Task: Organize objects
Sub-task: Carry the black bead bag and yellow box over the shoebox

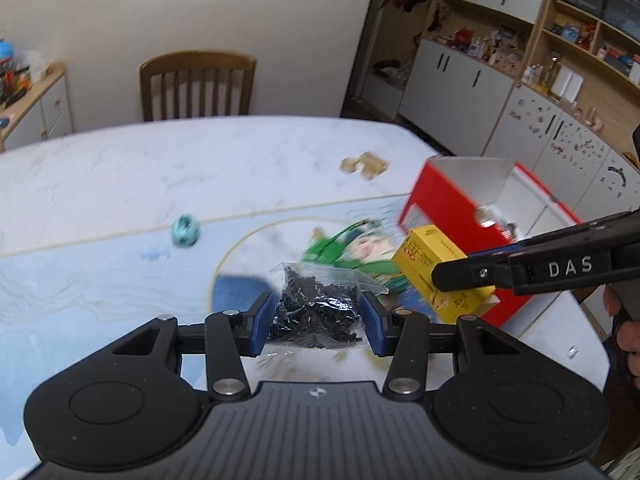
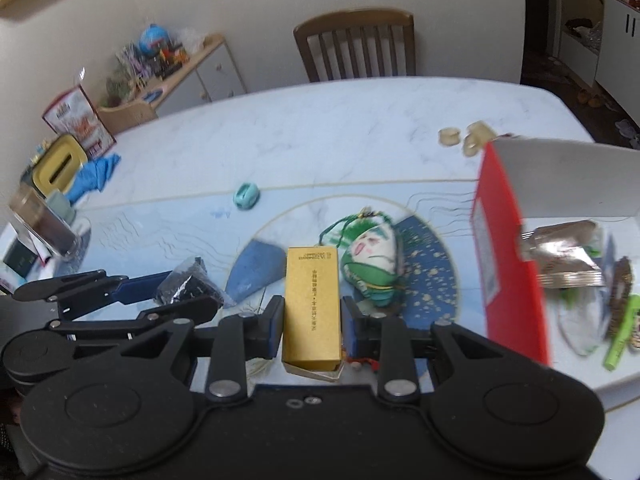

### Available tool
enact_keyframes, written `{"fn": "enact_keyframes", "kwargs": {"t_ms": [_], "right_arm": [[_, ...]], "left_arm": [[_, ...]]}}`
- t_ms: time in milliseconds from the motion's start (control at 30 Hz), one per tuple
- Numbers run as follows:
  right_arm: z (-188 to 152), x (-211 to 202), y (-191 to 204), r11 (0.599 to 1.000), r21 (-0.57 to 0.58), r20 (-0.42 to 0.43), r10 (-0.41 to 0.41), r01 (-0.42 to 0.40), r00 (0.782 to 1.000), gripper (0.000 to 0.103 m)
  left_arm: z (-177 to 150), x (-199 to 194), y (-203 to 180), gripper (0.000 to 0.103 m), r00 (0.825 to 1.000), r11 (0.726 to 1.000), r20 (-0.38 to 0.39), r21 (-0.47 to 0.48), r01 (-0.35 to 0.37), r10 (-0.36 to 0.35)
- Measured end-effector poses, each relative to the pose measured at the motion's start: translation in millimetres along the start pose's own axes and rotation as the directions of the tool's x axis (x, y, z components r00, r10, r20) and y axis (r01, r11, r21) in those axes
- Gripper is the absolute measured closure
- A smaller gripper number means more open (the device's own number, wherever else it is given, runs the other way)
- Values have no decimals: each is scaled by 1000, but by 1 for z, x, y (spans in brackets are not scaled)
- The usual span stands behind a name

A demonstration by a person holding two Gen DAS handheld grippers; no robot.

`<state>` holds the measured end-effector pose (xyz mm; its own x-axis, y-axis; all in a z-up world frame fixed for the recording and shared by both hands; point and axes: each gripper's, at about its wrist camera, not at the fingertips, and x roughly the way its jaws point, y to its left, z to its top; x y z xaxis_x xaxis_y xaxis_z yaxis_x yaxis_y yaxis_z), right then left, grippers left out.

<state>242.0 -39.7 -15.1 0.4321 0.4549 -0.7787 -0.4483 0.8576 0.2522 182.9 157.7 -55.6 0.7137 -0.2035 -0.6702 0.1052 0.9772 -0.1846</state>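
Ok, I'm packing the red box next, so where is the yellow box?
The yellow box is clamped in the right gripper, just left of the red box.

A home dining room: marble table [image 1: 200,168], wooden chair [image 1: 198,86], cluttered shelving [image 1: 560,48].

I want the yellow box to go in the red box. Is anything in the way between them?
Nothing visible blocks the path. The right gripper holds the yellow box just left of the red box. The green stuffed toy lies on the table between them, but low enough that the lifted box probably passes over it.
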Motion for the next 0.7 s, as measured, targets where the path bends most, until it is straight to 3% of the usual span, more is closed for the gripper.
{"fn": "enact_keyframes", "kwargs": {"t_ms": [367,700], "right_arm": [[-3,-63,-59,997,73,103,-27,20,994,75],[-7,-104,-145,981,166,163,-125,97,979,75]], "left_arm": [[25,3,-69,57,999,997,-1,50,53,-53],[44,25,-138,57,995,988,-1,125,95,-96]]}}
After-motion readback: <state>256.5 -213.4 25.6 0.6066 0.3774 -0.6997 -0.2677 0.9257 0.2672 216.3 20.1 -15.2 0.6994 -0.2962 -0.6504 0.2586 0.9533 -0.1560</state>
